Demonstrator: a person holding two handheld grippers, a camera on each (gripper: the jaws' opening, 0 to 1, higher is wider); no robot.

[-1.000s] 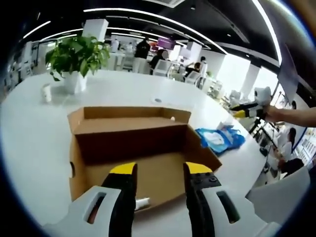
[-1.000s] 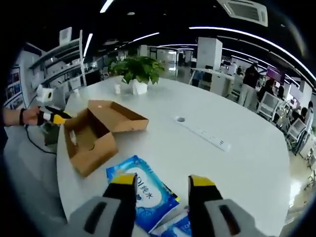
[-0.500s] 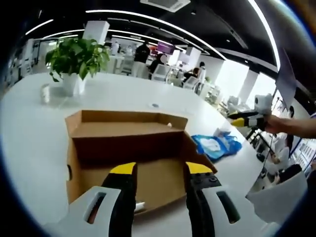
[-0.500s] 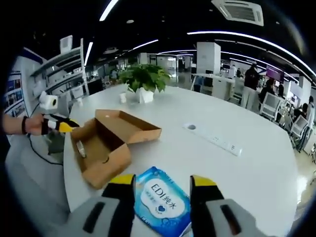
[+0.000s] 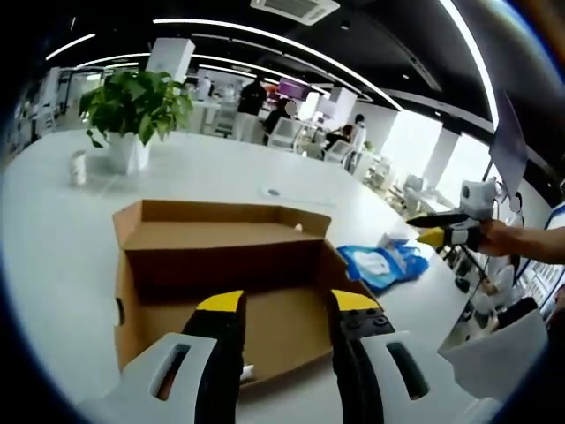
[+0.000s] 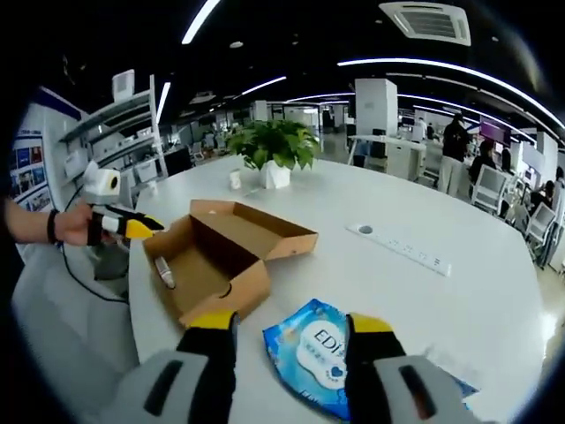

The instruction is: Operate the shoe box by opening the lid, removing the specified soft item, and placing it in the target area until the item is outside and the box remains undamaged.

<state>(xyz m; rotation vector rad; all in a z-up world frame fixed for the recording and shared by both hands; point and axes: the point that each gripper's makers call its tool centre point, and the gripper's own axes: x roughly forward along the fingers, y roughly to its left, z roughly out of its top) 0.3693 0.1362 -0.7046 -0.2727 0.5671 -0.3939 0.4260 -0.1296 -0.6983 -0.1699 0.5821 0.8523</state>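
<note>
An open brown cardboard shoe box (image 5: 221, 265) lies on the white table, its lid folded back; the same box (image 6: 231, 256) sits left of centre in the right gripper view. My left gripper (image 5: 278, 305) hovers open just in front of the box, nothing between its fingers. A blue wet-wipe pack (image 6: 320, 352) lies on the table beyond my right gripper (image 6: 292, 323), which is open and empty. In the left gripper view the blue pack (image 5: 381, 263) lies right of the box, and the right gripper (image 5: 441, 228) is held in a hand at far right. The left gripper (image 6: 128, 227) appears at the box's left.
A potted green plant (image 5: 132, 110) stands at the table's far side, with a small white cup (image 5: 78, 166) beside it. A white power strip (image 6: 402, 249) lies on the white table (image 6: 441, 300). A small white object (image 6: 164, 272) rests inside the box. People and desks fill the office behind.
The right gripper view has drawn back and swung, so the blue pack now lies further ahead of the jaws. The left view shifted slightly; box and pack stay put.
</note>
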